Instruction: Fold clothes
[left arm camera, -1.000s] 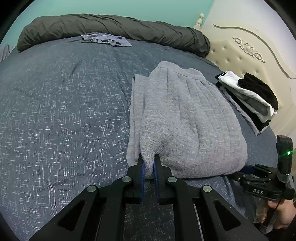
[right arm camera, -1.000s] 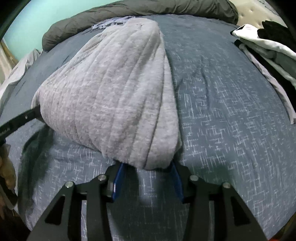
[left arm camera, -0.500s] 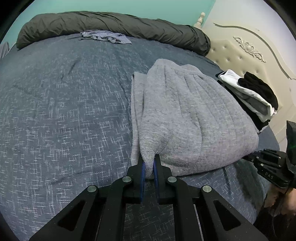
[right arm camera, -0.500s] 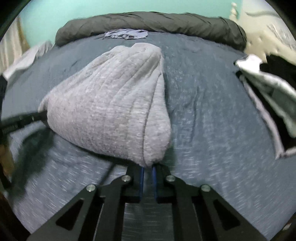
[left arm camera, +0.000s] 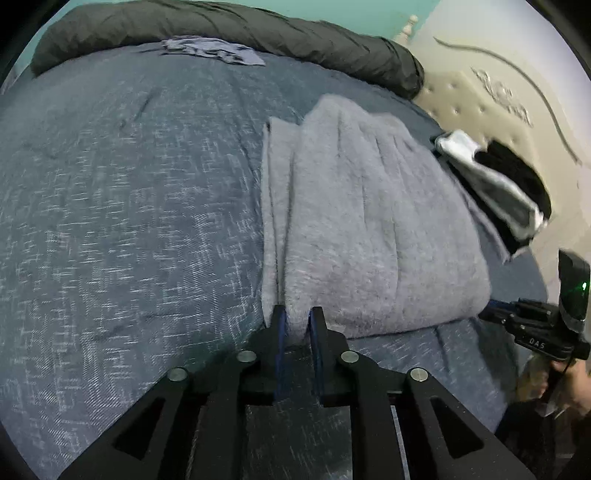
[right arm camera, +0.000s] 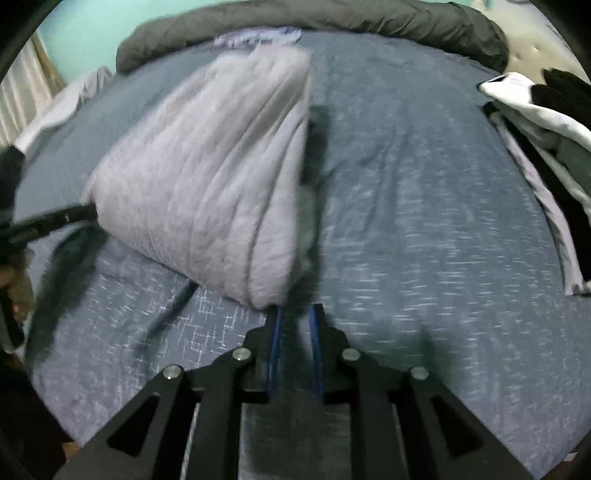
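A thick grey ribbed knit sweater (left arm camera: 369,221), soft and fuzzy and folded into a plump wedge, lies right of centre on the dark blue bedspread flecked with pale threads (left arm camera: 129,206). The left gripper (left arm camera: 295,323) has its blue-lined fingers pinched on the near left corner of the knit, with a thinner layer of the same cloth showing flat at the left edge. The right gripper (right arm camera: 295,317) sits at the near right corner; its fingers stand a little apart, and the blurred cloth lies just ahead of and left of the tips rather than between them, where half a second ago they were clamped together under the corner. The sweater's near edge has since lifted off the bed and casts a dark shadow beneath it. A rolled dark olive quilt (left arm camera: 229,29) runs along the far edge, with a small crumpled blue-grey cloth (left arm camera: 214,51) just in front of it. At the far right, near the cream tufted headboard (left arm camera: 491,107), lies a stack of folded black, white and grey clothes (left arm camera: 498,188), apart from the sweater. The wide left stretch of bedspread is open.
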A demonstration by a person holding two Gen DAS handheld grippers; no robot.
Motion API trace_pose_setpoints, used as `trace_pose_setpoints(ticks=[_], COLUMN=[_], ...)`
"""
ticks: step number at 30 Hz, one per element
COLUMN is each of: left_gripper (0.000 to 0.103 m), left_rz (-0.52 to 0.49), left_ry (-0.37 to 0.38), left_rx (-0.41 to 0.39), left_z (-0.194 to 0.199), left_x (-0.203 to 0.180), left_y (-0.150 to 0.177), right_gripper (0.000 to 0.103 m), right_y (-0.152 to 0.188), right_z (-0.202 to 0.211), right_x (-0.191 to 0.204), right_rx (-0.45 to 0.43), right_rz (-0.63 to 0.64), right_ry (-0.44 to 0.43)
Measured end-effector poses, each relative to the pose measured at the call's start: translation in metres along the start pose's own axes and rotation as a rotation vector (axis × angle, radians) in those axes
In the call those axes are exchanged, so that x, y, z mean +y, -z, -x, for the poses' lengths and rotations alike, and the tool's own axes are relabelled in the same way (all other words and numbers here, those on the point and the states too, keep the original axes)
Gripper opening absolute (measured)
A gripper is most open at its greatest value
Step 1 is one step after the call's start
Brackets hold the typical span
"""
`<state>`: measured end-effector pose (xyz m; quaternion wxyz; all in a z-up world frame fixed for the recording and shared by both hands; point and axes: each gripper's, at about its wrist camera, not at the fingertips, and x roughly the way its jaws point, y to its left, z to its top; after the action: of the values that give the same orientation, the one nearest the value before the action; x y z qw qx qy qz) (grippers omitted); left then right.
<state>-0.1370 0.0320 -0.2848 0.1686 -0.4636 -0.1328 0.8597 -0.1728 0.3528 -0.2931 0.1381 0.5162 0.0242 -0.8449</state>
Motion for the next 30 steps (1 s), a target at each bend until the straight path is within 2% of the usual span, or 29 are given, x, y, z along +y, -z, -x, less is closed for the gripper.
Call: trace_pose_setpoints(ticks=[1,2,3,5,7,10,11,17,19,21,22,23,26,30], left_gripper=[0.019,0.027,0.043,0.051,0.051,0.051,0.051,0.05,0.042,0.022,0.015,0.01,0.007,0.006], left_rz=[0.005,0.016,0.03,0.069,0.086,0.111,0.11,0.096,0.081,0.075,0.073,0.072,0.072,0.112], left_ry=[0.002,0.017,0.035,0.074,0.088,0.109,0.115,0.164,0.176,0.173,0.17,0.168,0.155,0.149], left_rx=[0.003,-0.017,-0.037,-0.056,-0.047,-0.034,-0.032,-0.022,-0.017,-0.009,-0.01,-0.011,-0.035,-0.087], left_z=[0.001,0.006,0.01,0.01,0.0,-0.014,-0.018,-0.033,-0.038,-0.043,-0.044,-0.045,-0.038,-0.018], left_x=[0.001,0.001,0.003,0.008,0.01,0.012,0.01,0.009,0.006,0.006,0.006,0.006,0.006,0.015], left_y=[0.0,-0.002,-0.005,-0.01,-0.014,-0.019,-0.02,-0.029,-0.031,-0.032,-0.032,-0.032,-0.032,-0.029], right_gripper=[0.022,0.029,0.032,0.034,0.036,0.038,0.038,0.038,0.038,0.038,0.035,0.021,0.005,0.004], right_y=[-0.003,-0.006,-0.011,-0.021,-0.025,-0.019,-0.028,-0.029,-0.032,-0.033,-0.034,-0.035,-0.038,-0.039], right_z=[0.006,0.012,0.013,0.013,0.011,0.01,0.0,-0.003,-0.006,-0.008,-0.008,-0.007,-0.002,0.016], right_x=[-0.007,-0.014,-0.018,-0.025,-0.028,-0.028,-0.031,-0.04,-0.042,-0.041,-0.04,-0.038,-0.033,-0.034], right_rx=[-0.019,-0.039,-0.054,-0.08,-0.085,-0.079,-0.076,-0.06,-0.063,-0.058,-0.057,-0.06,-0.085,-0.167], right_rz=[-0.028,-0.063,-0.098,-0.178,-0.229,-0.262,-0.267,-0.35,-0.361,-0.361,-0.352,-0.337,-0.3,-0.275], right_ry=[-0.022,-0.051,-0.078,-0.146,-0.191,-0.214,-0.217,-0.276,-0.295,-0.305,-0.304,-0.299,-0.271,-0.18])
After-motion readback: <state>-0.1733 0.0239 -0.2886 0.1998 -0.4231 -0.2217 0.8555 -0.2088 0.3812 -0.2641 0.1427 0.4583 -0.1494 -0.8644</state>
